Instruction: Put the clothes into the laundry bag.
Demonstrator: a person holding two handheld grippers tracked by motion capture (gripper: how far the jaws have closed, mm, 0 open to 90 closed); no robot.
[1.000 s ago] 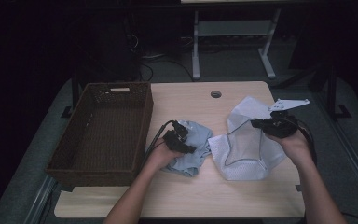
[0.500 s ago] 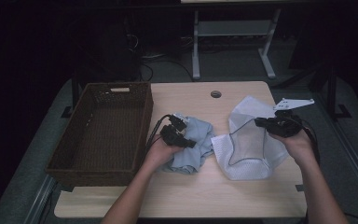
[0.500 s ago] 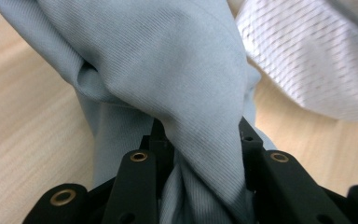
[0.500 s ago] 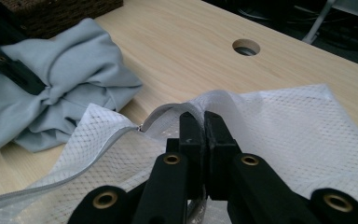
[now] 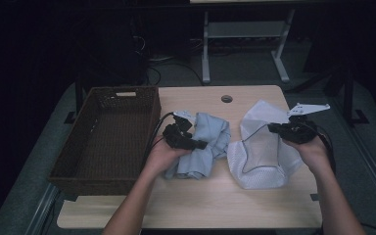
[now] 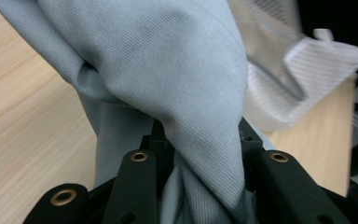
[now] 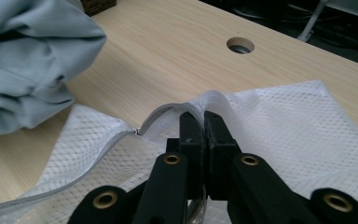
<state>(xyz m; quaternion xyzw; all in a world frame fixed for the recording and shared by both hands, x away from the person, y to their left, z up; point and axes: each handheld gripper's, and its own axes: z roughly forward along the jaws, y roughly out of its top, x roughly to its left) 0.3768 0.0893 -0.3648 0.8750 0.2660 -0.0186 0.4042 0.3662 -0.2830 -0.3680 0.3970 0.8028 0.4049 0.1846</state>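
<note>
A light blue-grey garment (image 5: pixel 211 133) lies bunched at the table's middle, and one fold of it is pulled up. My left gripper (image 5: pixel 200 144) is shut on that fold. In the left gripper view the cloth (image 6: pixel 177 70) drapes over the jaws of the left gripper (image 6: pixel 200 154) and hides their tips. To the right lies a white mesh laundry bag (image 5: pixel 259 164) with its mouth held up. My right gripper (image 5: pixel 270 128) is shut on the bag's rim. In the right gripper view the right gripper (image 7: pixel 204 119) pinches the hem beside the zipper (image 7: pixel 98 154).
A dark wicker basket (image 5: pixel 64 152) stands at the table's left side. The wooden table (image 5: pixel 225 205) has a round cable hole (image 5: pixel 226 98) near its far edge. Behind the table are a desk frame and cables on the floor.
My left gripper has risen and drawn a fold of the blue-grey garment up off the table. The right gripper and the mesh bag have stayed where they were.
</note>
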